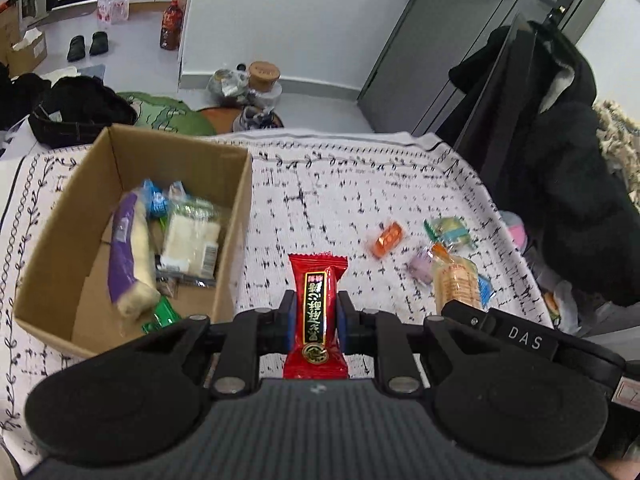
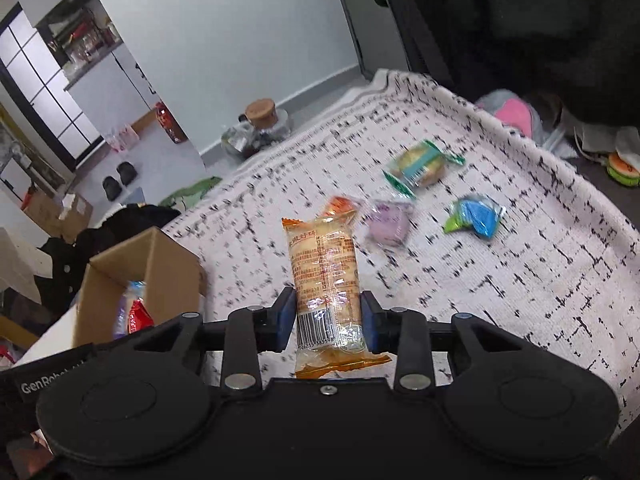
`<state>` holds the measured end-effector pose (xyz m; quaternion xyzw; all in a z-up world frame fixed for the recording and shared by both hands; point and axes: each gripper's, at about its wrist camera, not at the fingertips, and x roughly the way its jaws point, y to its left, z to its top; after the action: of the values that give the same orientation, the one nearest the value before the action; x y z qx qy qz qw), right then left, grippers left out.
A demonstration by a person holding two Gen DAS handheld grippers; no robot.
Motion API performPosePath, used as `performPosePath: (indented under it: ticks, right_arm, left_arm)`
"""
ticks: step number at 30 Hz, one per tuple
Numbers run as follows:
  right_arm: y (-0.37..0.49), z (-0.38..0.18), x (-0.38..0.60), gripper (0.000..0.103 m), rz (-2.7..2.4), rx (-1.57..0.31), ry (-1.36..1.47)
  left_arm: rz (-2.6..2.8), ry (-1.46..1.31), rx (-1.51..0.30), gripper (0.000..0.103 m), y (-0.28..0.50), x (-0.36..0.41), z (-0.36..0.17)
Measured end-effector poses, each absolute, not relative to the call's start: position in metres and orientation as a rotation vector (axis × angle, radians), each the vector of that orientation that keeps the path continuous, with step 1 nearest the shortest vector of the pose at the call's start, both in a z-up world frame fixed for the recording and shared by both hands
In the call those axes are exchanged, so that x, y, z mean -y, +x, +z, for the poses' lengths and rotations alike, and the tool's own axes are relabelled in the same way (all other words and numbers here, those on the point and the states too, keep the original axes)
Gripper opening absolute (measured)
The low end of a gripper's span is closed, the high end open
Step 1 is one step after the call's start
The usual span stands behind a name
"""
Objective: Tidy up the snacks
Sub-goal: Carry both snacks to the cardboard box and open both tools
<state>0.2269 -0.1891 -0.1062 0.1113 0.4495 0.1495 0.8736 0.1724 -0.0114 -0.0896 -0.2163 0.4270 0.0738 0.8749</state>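
Pale grey floor and walls surround a table under a woven white cloth (image 1: 360, 184) flecked with black dashes. On its left stands an open cardboard box (image 1: 176, 160), matte brown, holding crinkly packets, among them a long cream roll with a purple strip. To its right, the left gripper (image 1: 316, 316) is clamped on a glossy red sachet (image 1: 316, 308) held above the cloth. Further right, the right gripper (image 2: 329, 320) pinches a clear, orange-ended biscuit pack (image 2: 326, 276), also lifted. Loose on the cloth lie an orange packet (image 1: 386, 239), a green-edged one (image 2: 420, 166), a purple one (image 2: 390, 222) and a blue one (image 2: 478, 218).
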Motion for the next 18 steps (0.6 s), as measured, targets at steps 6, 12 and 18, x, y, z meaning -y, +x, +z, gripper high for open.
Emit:
performPosePath:
  ticks: [6,12,18]
  right_arm:
    - [0.219,-0.089,0.171,0.034,0.333,-0.893,0.229]
    - [0.213,-0.075,0.153,0.034,0.357,-0.856,0.224]
    - [0.211,-0.071,0.135,0.034,0.376,-0.842,0.218]
  left_arm:
    - [0.152,-0.460,-0.849,0.019,0.166,-0.006,-0.079]
    - [0.161,-0.487,-0.816,0.019,0.161,-0.025,-0.074]
    - [0.173,-0.504,-0.790,0.019,0.157,-0.044,-0.069]
